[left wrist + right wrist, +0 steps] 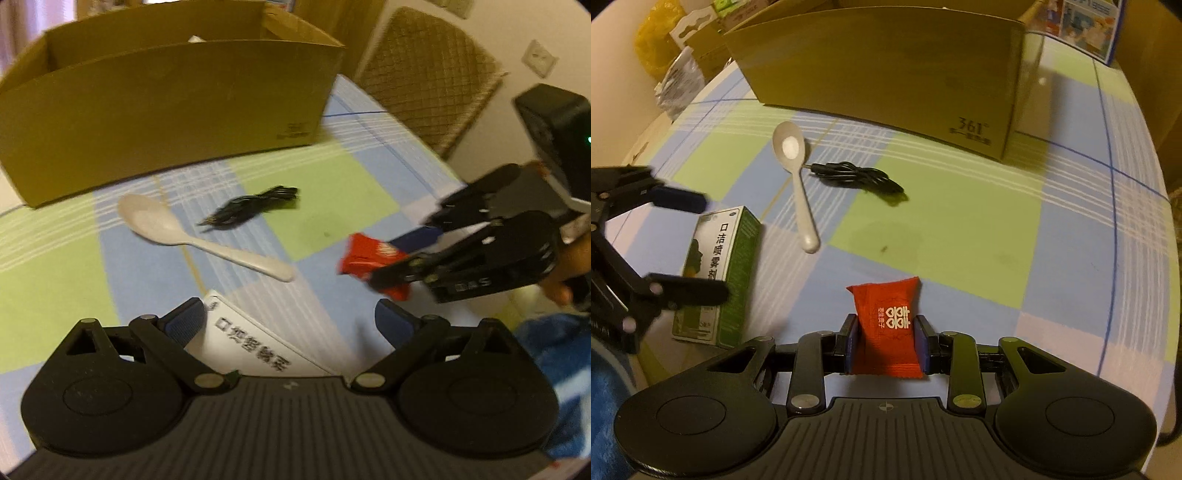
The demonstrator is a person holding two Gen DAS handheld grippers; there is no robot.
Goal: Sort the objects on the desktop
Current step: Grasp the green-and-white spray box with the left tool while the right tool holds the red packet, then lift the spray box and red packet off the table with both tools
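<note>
Right fingers (pixel 886 341) pinch red packet (pixel 886 325); left fingers (pixel 291 325) spread over box (pixel 255 347).

Matt cardboard box (pixel 886 70), glossy plastic spoon (pixel 798 173), checked tablecloth (pixel 960 229)

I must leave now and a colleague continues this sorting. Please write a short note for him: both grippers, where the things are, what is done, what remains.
Right gripper: jaws shut on the red packet, lifted above the cloth.
Left gripper: jaws open, empty, over the white-green box.
The spoon and black cable lie on the tablecloth before the cardboard box.
Done: packet picked up.
Left: packet, box, spoon and cable still unsorted.
</note>
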